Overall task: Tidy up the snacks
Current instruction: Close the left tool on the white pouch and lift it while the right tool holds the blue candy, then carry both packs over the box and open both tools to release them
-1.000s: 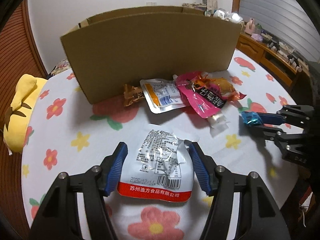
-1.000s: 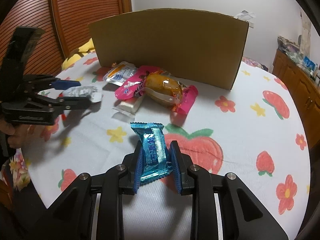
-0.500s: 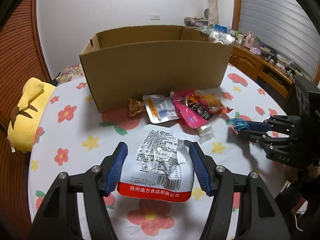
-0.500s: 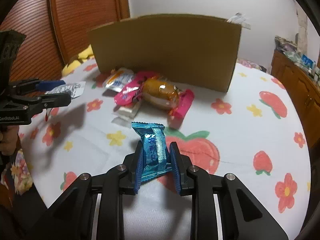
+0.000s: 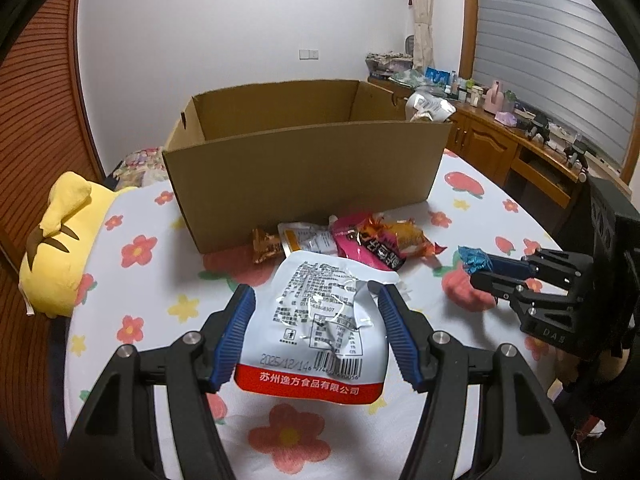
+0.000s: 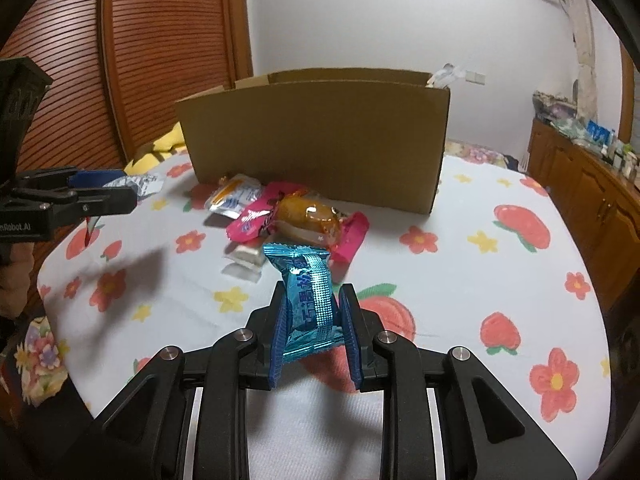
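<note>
My left gripper is shut on a white snack pouch with a red bottom band, lifted above the table. My right gripper is shut on a small blue foil packet, also held off the cloth. Each gripper shows in the other's view: the right gripper with the blue packet, the left gripper with the white pouch. An open cardboard box stands behind. In front of it lie a pink packet, an orange packet and a white-orange pouch.
A brown candy lies by the box's near corner, a small white candy before the pile. A yellow plush toy sits at the table's left edge. A wooden sideboard crowded with small things runs along the right wall.
My left gripper has risen with the white pouch, so the box's inside now shows. My right gripper has tilted up a little, still gripping the blue packet.
</note>
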A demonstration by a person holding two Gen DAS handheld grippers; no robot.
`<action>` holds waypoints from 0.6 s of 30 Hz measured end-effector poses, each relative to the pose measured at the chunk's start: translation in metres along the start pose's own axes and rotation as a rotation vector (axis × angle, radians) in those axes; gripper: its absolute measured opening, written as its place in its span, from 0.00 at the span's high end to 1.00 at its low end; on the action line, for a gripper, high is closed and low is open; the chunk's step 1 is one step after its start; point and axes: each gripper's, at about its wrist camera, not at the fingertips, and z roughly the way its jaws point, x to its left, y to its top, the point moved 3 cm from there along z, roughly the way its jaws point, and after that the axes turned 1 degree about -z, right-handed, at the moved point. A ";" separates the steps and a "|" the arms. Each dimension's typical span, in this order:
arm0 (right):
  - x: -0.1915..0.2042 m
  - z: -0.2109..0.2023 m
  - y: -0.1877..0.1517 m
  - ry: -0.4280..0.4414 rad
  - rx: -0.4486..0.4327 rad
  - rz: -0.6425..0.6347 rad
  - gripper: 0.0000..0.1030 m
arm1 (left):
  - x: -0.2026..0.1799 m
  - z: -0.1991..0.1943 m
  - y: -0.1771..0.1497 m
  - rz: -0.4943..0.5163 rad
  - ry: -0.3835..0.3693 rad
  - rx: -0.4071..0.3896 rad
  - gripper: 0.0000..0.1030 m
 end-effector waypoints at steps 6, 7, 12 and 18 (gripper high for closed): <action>0.001 -0.002 0.001 -0.013 -0.008 -0.001 0.77 | 0.001 -0.003 0.007 -0.010 0.000 -0.019 0.38; 0.000 -0.002 0.001 -0.015 -0.009 -0.001 0.77 | 0.001 -0.003 0.009 -0.009 -0.004 -0.022 0.38; -0.001 -0.005 0.003 -0.012 -0.011 0.015 0.77 | 0.002 -0.006 0.023 -0.007 -0.014 -0.050 0.38; -0.001 -0.012 0.029 0.007 -0.045 -0.005 0.77 | 0.008 -0.005 0.050 -0.007 0.000 -0.082 0.38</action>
